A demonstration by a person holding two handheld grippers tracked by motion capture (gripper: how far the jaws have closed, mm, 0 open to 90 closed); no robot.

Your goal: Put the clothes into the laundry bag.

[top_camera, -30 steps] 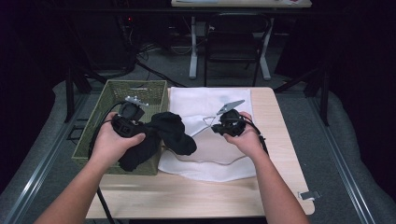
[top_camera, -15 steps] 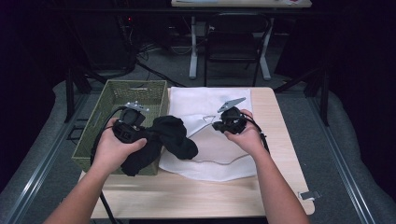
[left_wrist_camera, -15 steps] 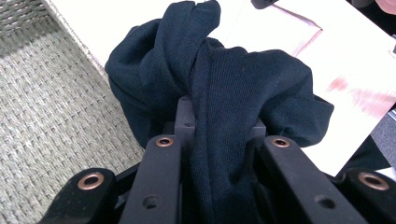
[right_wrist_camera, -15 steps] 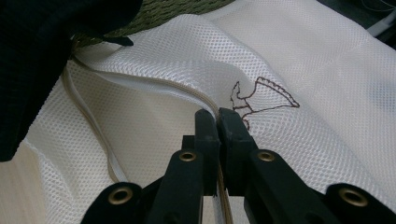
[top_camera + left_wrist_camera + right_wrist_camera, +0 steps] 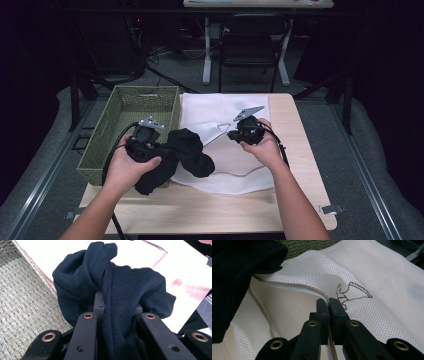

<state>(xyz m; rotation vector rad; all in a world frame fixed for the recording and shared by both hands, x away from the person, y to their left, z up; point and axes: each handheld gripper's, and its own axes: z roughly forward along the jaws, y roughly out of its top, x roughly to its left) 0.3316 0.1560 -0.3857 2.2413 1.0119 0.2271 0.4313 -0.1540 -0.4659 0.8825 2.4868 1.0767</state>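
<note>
A white mesh laundry bag [image 5: 235, 165] lies flat on the wooden table [image 5: 210, 210]. My right gripper [image 5: 328, 302] is shut on the bag's zipped opening edge and holds it lifted a little; a small brown embroidered mark [image 5: 352, 293] sits just beyond the jaws. My left gripper [image 5: 117, 303] is shut on a bunched dark navy garment [image 5: 120, 287], which hangs at the bag's left side beside its opening. In the high view the garment [image 5: 187, 152] droops between the left gripper [image 5: 160, 150] and the bag, and the right gripper [image 5: 231, 135] stands at the bag's middle.
A green woven basket [image 5: 127, 107] stands at the table's left, right behind my left hand. The bare wooden front strip of the table runs below the bag. A chair [image 5: 252, 45] and a desk leg stand beyond the far edge.
My left hand has carried the dark garment slightly right and lower, toward the bag's opening. The right hand has kept still, holding the bag's edge.
</note>
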